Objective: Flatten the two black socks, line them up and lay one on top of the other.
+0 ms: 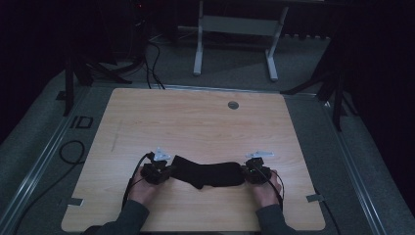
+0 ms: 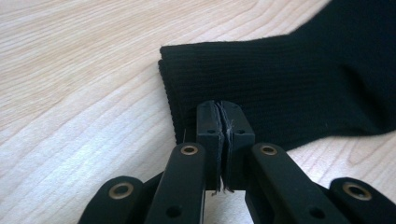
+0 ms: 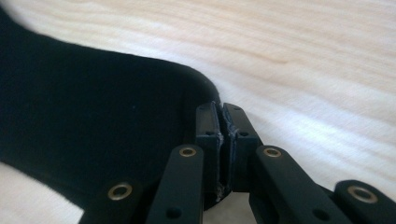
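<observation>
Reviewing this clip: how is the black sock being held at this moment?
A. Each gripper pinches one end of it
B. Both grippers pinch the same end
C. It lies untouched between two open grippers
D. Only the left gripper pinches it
A: the left gripper is shut on the ribbed cuff end of the black sock, and the right gripper is shut on the opposite, rounded end, with the sock spread on the table between them.

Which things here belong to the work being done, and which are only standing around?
In use:
- black sock
- left gripper, shut on its ribbed cuff
- right gripper, shut on its toe end
- wooden table

Around:
- white metal frame on the floor
- floor cables
</observation>
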`<state>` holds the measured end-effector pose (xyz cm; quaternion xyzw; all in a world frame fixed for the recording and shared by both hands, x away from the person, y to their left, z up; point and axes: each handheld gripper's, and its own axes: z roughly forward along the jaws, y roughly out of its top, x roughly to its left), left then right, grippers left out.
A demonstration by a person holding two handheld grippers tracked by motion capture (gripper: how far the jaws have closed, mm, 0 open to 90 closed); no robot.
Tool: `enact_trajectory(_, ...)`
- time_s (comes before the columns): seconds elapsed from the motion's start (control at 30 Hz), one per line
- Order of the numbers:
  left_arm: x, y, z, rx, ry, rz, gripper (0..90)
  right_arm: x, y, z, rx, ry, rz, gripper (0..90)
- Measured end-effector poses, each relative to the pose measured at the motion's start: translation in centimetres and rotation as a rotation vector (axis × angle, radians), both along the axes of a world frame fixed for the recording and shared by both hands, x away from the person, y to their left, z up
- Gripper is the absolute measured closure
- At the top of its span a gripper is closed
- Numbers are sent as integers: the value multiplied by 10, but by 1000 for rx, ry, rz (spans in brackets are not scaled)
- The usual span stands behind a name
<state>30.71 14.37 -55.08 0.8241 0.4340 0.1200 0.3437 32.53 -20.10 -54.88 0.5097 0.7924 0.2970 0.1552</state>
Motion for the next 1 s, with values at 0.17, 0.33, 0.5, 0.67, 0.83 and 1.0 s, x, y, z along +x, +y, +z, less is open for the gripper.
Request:
enact_trajectory(0.17,-1,-2,0,-7,6,-16,879,9,-4,-2,-2,-25,-10,851)
enact_trajectory(0.33,-1,-2,0,-10,11,-22,874,10,-6,-1,2,-26,-11,816)
enact_trajectory(0.5,-1,2,3,-57,17,-48,818,7,-14,10,84,-33,3,572)
enact_trajectory(0.67,-2,10,8,-144,-7,-66,782,1,-28,28,146,-83,-9,480)
enact_trajectory(0.83,-3,18,15,-188,-67,-39,685,0,-37,29,152,-90,-40,469)
enact_trajectory(1.0,-1,28,17,-159,-98,48,651,5,-44,19,100,-78,-97,459)
